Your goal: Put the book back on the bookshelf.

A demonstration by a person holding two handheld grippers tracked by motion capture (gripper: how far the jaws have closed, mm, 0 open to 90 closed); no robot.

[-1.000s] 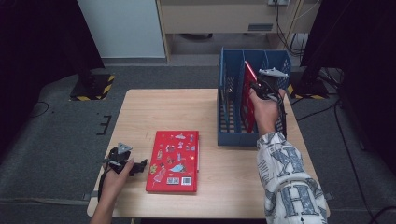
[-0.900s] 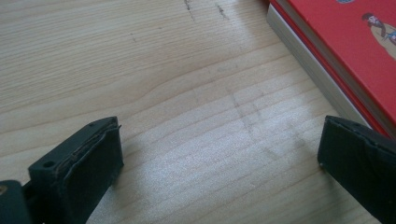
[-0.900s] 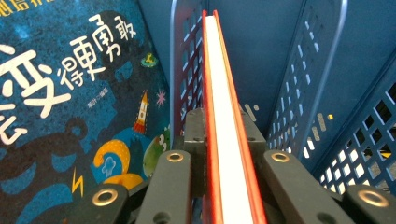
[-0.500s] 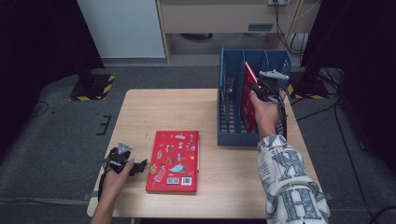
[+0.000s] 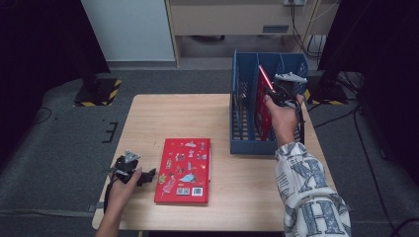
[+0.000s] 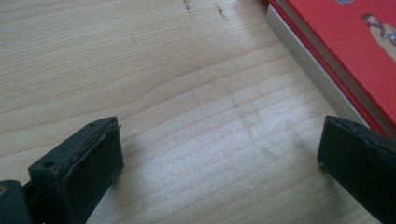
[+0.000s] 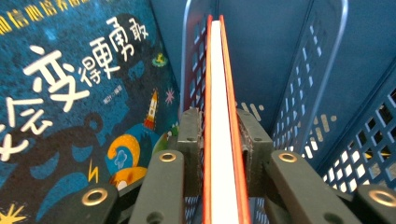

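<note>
Right gripper [image 5: 272, 90] hangs over the blue file rack [image 5: 241, 123] in the high view, at the far right of the table [image 5: 148, 113], its jaws closed on the top edge of an upright red book [image 5: 263, 111]. That book stands in a middle slot of the rack, directly below the tool, leaning a little. Earlier frames are given, and the jaws have just been easing apart, though the book is between them. I judge the step in hand to be the release of a shelved book. Left gripper [image 5: 141, 177] rests low at the near left of the table, with a second red book [image 5: 184, 169] lying flat just to the right of its tips.

From the left gripper view, the jaws stand spread wide over bare wood with nothing between them; the flat red book [image 6: 336, 56] lies ahead and to the right of them, its page edge just beside the right jaw.

From the right gripper view, both pads sit against the covers of the upright red book [image 7: 221, 93], whose white page block runs straight ahead from the tool. Left of the jaws, behind a perforated divider, a dark blue picture book [image 7: 79, 93] stands in the neighbouring slot. Right of the jaws, the compartment behind the blue mesh wall [image 7: 322, 93] looks empty.

Next, I judge, the pads must open fully and lift clear without tipping the book; then the flat book awaits pickup
</note>
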